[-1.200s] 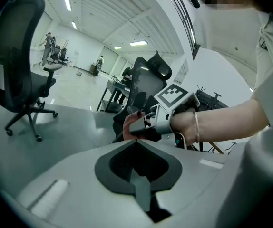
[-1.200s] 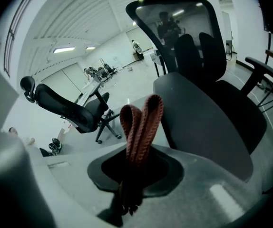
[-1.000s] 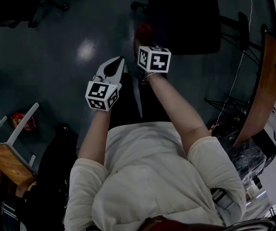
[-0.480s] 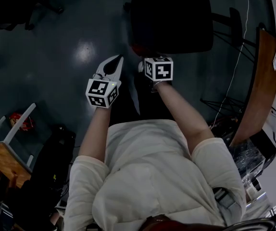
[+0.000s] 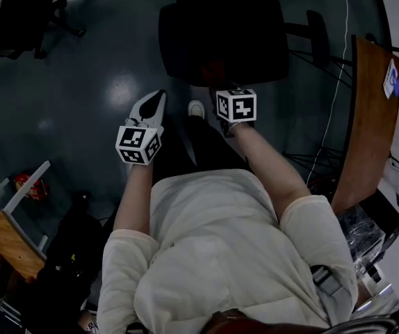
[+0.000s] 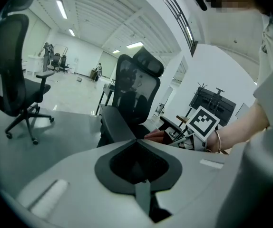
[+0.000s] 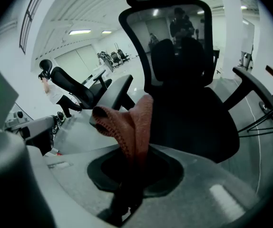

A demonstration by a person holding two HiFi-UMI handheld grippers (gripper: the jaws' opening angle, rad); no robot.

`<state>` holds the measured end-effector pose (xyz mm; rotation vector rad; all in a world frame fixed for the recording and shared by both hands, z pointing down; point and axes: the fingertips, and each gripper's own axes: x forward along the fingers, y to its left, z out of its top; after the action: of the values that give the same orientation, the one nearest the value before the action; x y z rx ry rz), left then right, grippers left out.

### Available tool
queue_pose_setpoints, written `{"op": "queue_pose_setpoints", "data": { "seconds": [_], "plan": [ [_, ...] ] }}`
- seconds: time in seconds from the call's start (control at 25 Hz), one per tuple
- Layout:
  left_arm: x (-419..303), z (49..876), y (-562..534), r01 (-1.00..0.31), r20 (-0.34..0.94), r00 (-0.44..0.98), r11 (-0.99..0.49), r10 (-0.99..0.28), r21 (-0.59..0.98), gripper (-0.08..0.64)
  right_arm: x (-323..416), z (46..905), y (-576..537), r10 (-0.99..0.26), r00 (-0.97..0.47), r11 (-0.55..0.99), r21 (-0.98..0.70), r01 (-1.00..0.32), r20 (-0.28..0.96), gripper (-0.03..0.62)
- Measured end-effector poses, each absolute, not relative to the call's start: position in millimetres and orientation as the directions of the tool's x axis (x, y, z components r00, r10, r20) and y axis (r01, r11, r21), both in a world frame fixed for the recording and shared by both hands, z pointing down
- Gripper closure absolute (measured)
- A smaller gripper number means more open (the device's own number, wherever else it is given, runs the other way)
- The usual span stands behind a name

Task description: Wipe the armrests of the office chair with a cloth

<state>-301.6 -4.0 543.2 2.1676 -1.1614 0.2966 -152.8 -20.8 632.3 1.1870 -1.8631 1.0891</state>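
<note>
**Cloth to be laid flat on the nearer armrest**

The reddish cloth (image 7: 132, 120) is pinched in the right gripper (image 7: 135, 152). Its lower part is clamped between the jaws and a folded bunch stands free above them. The left gripper (image 6: 136, 139) is closed, tip against tip, with nothing held.

The black office chair (image 5: 222, 37) stands just ahead of both grippers, facing the person. In the right gripper view one armrest (image 7: 113, 93) is seen just beside the cloth on that view's left, and the other armrest (image 7: 253, 85) lies well apart at the right. Neither is touched by the cloth, so wiping is judged not yet begun.

For a clean stroke, the loose fold should be lowered onto the nearer pad so that a broad face is laid down (not merely the stitched edge). It should be pressed lightly and drawn along the whole length. Since such a chair is likely to swivel under pressure, it could be steadied with the empty left gripper.
</note>
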Motion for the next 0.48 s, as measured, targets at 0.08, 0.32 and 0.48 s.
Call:
{"op": "queue_pose_setpoints", "data": {
  "seconds": [0.08,0.32,0.48],
  "plan": [
    [-293.1,527.6,-3.5,-0.808,0.454,0.582,-0.414,-0.675,0.420,0.543,-137.9,612.1,-23.1,-0.413,-0.370,0.249,-0.288,-0.925,0.832,0.543],
    [-279.6,449.2,-3.9,-0.813,0.306,0.568,-0.463,-0.764,0.353,0.543,-96.3,531.8,-21.4,-0.588,-0.321,0.293,-0.175,-0.940,0.742,0.543],
    [-270.5,401.9,-5.2,-0.812,0.218,0.573,-0.513,-0.790,0.277,0.543,-72.4,478.8,-19.6,-0.695,-0.274,0.317,-0.059,-0.947,0.665,0.543]
  ]
}}
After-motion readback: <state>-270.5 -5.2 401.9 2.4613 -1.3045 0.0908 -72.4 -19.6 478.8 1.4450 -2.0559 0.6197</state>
